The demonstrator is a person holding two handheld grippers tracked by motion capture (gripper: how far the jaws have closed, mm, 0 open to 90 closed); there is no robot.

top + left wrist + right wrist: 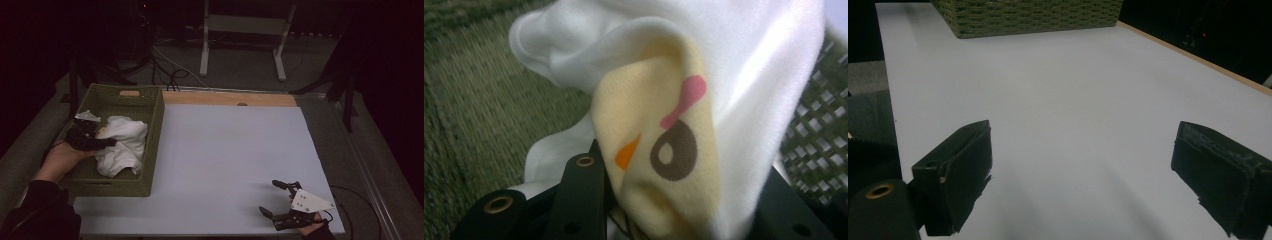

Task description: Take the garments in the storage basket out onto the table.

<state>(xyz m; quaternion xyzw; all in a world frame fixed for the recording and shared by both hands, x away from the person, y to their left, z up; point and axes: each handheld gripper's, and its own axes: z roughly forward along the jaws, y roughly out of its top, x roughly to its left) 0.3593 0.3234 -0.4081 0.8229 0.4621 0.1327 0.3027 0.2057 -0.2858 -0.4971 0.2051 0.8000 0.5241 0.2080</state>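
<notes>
Lay crumpled inside the green woven basket [156, 120], at the left side of the table: a white cloth [122, 145], bunched into a loose heap against the basket's right wall. Showed, in the left gripper view, a pale yellow printed patch [659, 150] on the cloth [744, 75], with a brown ring, a pink mark and a small orange shape on it. Was pinched there between the black jaws of the left gripper [649, 220], jaws drawn as far together as the fabric allowed, folds of white and yellow cloth bulging up between them. Seen from the high view as well, the left gripper [107, 142] reaching into the basket from its left edge, tips buried in the near-left side of the heap, a hand [62, 160] behind it resting at the basket's rim. Blurred green basket floor [484, 100] to one side of the cloth, open lattice wall to the other. Farther out, on the pale blue table top [225, 150], well apart from the basket near the front right corner: the right gripper [280, 200], jaws spread wide, nothing between them, grey three-cornered plate on top. Confirmed in the right gripper view, both pads [955, 170] standing far apart over bare table [1073, 100], the basket [1033, 17] at the far end.
</notes>
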